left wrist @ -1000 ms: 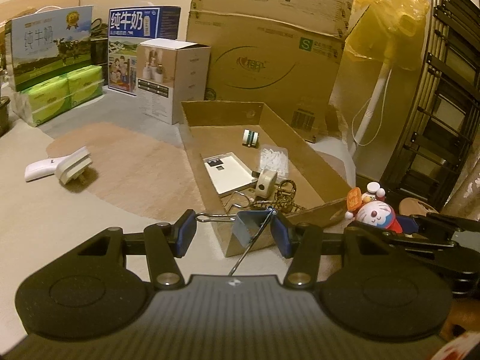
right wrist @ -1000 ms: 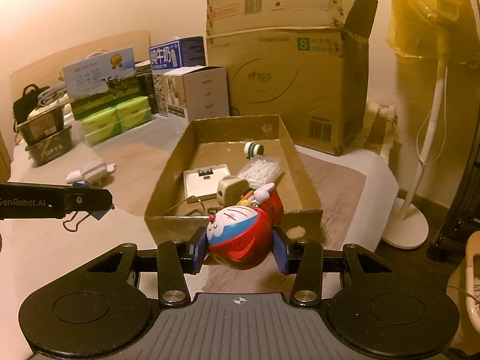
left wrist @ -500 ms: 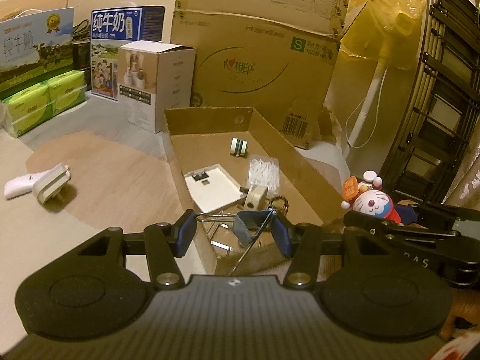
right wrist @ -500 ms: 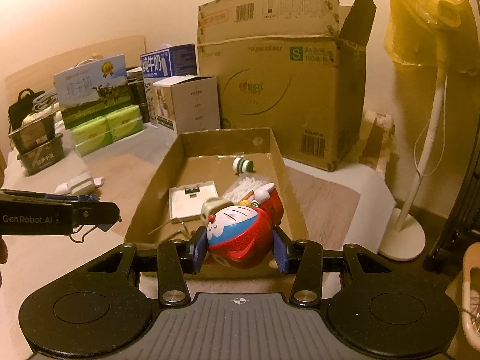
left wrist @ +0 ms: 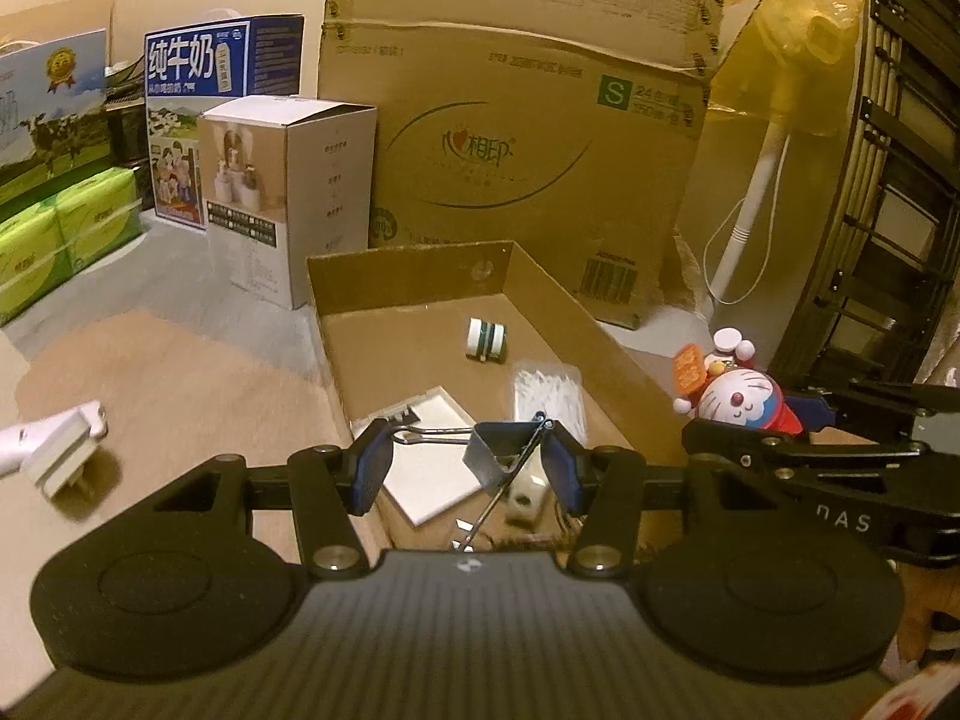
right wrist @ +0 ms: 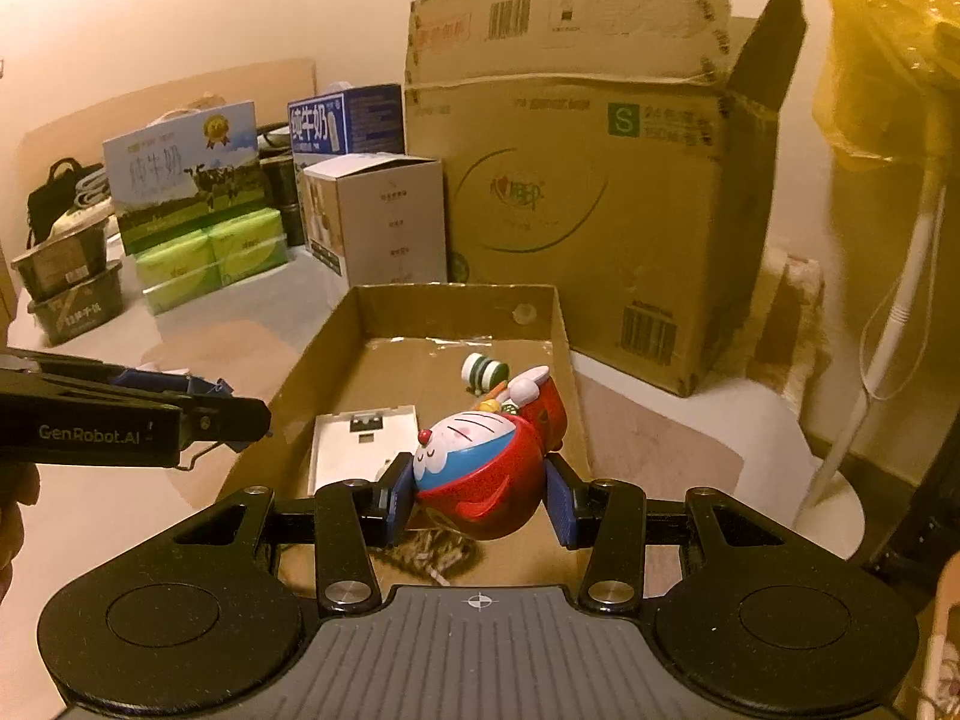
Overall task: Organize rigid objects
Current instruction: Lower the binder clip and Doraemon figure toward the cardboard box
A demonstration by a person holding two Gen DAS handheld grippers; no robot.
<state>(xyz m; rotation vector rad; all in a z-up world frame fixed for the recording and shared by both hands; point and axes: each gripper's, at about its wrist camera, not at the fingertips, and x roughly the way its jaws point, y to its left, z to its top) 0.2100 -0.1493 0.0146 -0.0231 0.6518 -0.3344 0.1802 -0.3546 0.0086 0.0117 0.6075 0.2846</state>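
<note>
Both wrist cameras peer forward along their tongs, close above the shallow cardboard tray [left wrist: 600, 324] [right wrist: 456, 306]; both share it, the big carton [left wrist: 516, 120] [right wrist: 588, 180] at 12 o'clock.

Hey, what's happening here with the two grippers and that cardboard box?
A person is tidying small items into a shallow cardboard tray. The right gripper is shut on a red and blue Doraemon toy, held over the tray's near end. The left gripper holds a binder clip above the tray's near left corner. A white flat box and a green-striped spool already lie inside.
</note>
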